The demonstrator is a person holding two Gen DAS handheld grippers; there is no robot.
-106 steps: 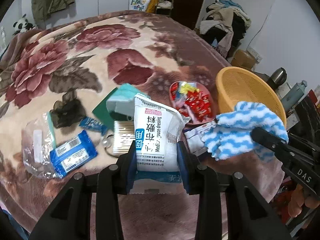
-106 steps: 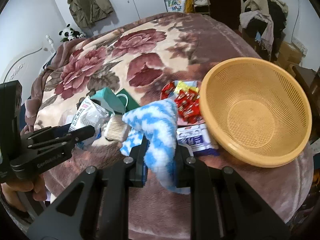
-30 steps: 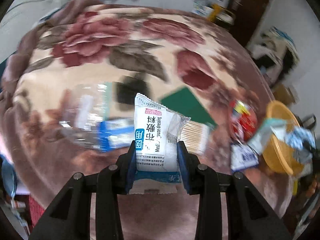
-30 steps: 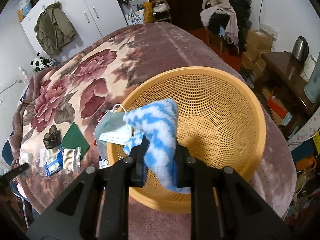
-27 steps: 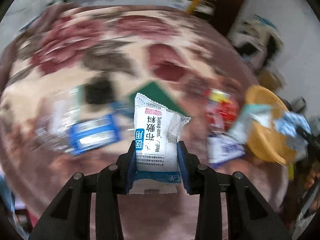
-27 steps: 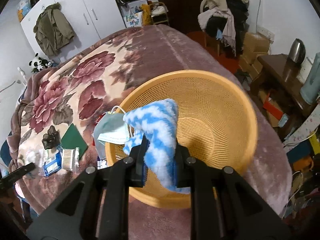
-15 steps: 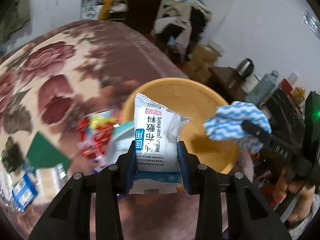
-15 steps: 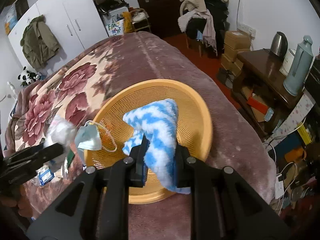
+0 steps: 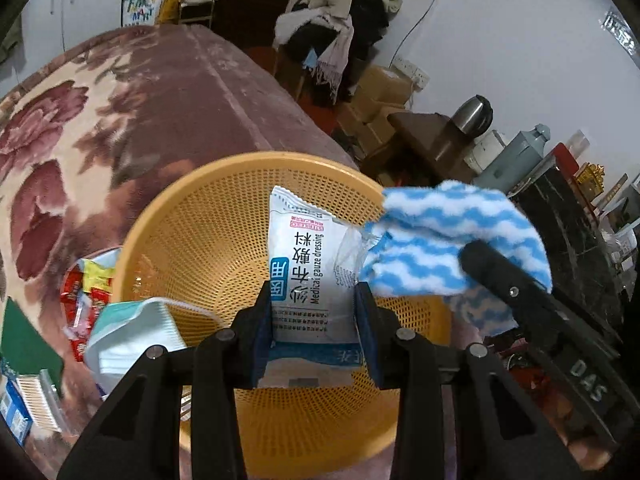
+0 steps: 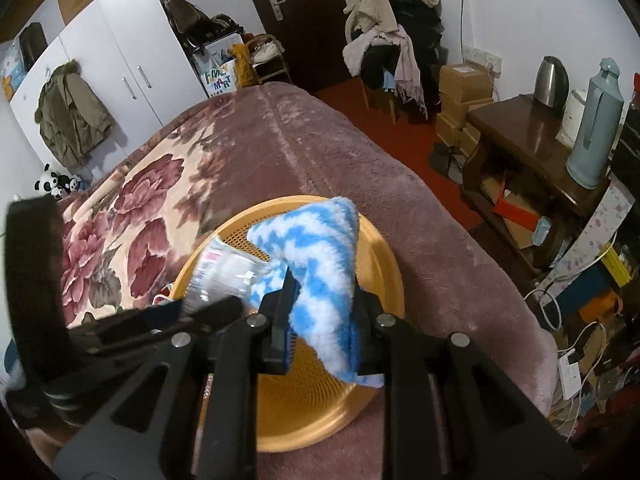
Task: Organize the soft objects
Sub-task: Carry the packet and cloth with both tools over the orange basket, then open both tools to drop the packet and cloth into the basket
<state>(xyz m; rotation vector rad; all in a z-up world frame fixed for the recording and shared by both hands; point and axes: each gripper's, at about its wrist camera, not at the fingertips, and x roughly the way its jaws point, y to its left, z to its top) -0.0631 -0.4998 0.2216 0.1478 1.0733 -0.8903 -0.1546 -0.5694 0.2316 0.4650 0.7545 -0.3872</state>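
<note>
My left gripper is shut on a white medical gauze packet and holds it upright over the orange mesh basket on the flowered blanket. My right gripper holds a blue and white fluffy cloth above the same basket. Its jaws are opening, with the cloth still between the pads. In the left wrist view, the cloth hangs at the basket's right rim, close beside the packet. A pale green face mask lies on the basket's left rim.
Red snack packets, a green card and a box of cotton swabs lie on the blanket left of the basket. A dark side table with a kettle and a thermos stands right of the bed.
My left gripper swept right from over the loose items to above the basket, still gripping the packet. The right gripper drifted a little over the basket with the cloth.
</note>
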